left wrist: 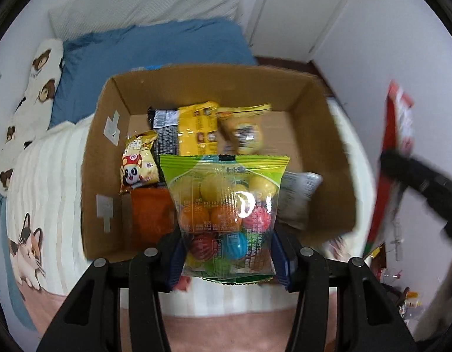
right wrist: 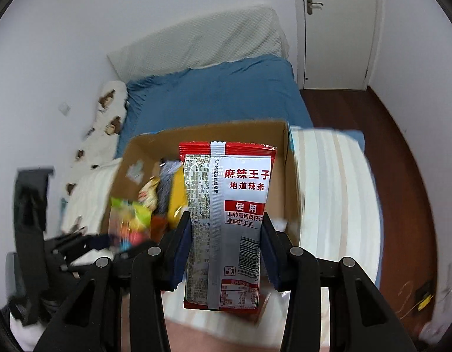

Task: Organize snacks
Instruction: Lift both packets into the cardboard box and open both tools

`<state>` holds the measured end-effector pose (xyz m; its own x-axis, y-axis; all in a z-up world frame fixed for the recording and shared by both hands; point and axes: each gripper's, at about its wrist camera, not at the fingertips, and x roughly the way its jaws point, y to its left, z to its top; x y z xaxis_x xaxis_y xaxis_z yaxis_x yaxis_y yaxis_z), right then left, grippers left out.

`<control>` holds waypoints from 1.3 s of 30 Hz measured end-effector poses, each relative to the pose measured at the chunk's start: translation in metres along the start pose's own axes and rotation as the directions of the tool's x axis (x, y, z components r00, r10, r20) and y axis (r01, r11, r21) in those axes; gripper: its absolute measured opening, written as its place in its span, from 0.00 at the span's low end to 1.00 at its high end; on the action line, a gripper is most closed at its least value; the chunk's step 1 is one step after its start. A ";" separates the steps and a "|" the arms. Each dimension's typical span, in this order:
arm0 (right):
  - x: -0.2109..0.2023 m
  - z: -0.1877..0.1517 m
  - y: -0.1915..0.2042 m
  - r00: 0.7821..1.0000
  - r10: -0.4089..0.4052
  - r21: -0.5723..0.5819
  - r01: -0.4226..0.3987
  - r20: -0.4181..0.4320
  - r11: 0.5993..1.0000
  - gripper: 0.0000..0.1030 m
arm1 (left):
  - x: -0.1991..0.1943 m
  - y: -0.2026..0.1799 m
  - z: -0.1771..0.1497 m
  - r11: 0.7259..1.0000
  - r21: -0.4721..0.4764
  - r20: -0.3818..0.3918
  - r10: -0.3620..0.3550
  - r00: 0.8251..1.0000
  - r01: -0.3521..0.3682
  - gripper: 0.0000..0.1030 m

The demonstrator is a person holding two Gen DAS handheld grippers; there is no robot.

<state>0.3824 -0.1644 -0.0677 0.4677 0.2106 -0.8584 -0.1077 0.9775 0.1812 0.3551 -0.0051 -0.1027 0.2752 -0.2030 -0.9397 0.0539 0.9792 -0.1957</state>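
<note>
My left gripper (left wrist: 227, 252) is shut on a clear green-topped bag of coloured gum balls (left wrist: 226, 202), held above the near edge of an open cardboard box (left wrist: 323, 135). Several snack packs lie inside the box: a yellow packet (left wrist: 198, 129), a panda-print bag (left wrist: 138, 161) and an orange pack (left wrist: 149, 217). My right gripper (right wrist: 226, 245) is shut on a red and silver spicy-strip packet (right wrist: 229, 205), raised in front of the same box (right wrist: 287, 182). The left gripper with its gum ball bag (right wrist: 130, 220) shows blurred at the left of the right wrist view.
The box rests on a bed with a white striped blanket (right wrist: 337, 193) and a blue sheet (right wrist: 220, 94). A cat-print blanket (left wrist: 29, 243) lies to the left. A white door (right wrist: 340, 26) and wooden floor (right wrist: 402, 158) are at the right.
</note>
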 end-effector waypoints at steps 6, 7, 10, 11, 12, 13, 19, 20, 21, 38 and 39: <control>0.078 0.054 -0.007 0.991 -0.076 -0.023 0.074 -0.113 0.997 0.45 | 0.056 0.022 0.021 0.998 -0.052 -0.120 0.032 0.992 -0.039 0.46; 0.094 0.059 -0.011 0.988 -0.082 -0.019 0.080 -0.130 0.997 0.45 | 0.062 0.025 0.022 0.998 -0.056 -0.130 0.032 0.991 -0.040 0.46; 0.123 0.067 -0.019 0.981 -0.094 -0.012 0.094 -0.167 0.996 0.45 | 0.076 0.032 0.023 0.997 -0.057 -0.162 0.033 0.986 -0.043 0.47; 0.136 0.068 -0.021 0.979 -0.092 -0.001 0.094 -0.183 0.996 0.47 | 0.082 0.033 0.024 0.997 -0.057 -0.176 0.038 0.984 -0.049 0.47; 0.144 0.069 -0.024 0.974 -0.091 0.008 0.094 -0.210 0.996 0.55 | 0.087 0.036 0.023 0.997 -0.061 -0.194 0.034 0.980 -0.047 0.47; 0.148 0.068 -0.026 0.967 -0.099 0.011 0.105 -0.235 0.994 0.66 | 0.091 0.038 0.023 0.997 -0.066 -0.205 0.033 0.978 -0.047 0.47; 0.163 0.067 -0.022 0.958 -0.134 -0.013 0.135 -0.252 0.991 0.93 | 0.089 0.048 0.031 0.996 -0.077 -0.147 0.039 0.988 -0.051 0.90; 0.161 0.067 -0.023 0.959 -0.137 -0.012 0.139 -0.249 0.990 0.93 | 0.086 0.049 0.032 0.996 -0.079 -0.140 0.040 0.989 -0.051 0.90; 0.160 0.068 -0.024 0.958 -0.143 -0.012 0.145 -0.247 0.989 0.93 | 0.084 0.050 0.034 0.995 -0.081 -0.139 0.048 0.989 -0.059 0.90; 0.055 0.005 -0.004 0.988 -0.095 0.024 0.098 -0.125 0.995 0.93 | -0.010 0.049 0.013 0.992 -0.085 0.080 0.097 0.992 -0.091 0.90; 0.049 -0.001 -0.002 0.989 -0.095 0.021 0.098 -0.115 0.995 0.93 | -0.017 0.048 0.009 0.992 -0.084 0.097 0.100 0.990 -0.092 0.90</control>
<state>0.4048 -0.1558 -0.1099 0.3722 0.1148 -0.9210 -0.0429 0.9934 0.1064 0.3614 0.0451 -0.0940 0.3713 -0.1031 -0.9228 -0.0522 0.9899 -0.1316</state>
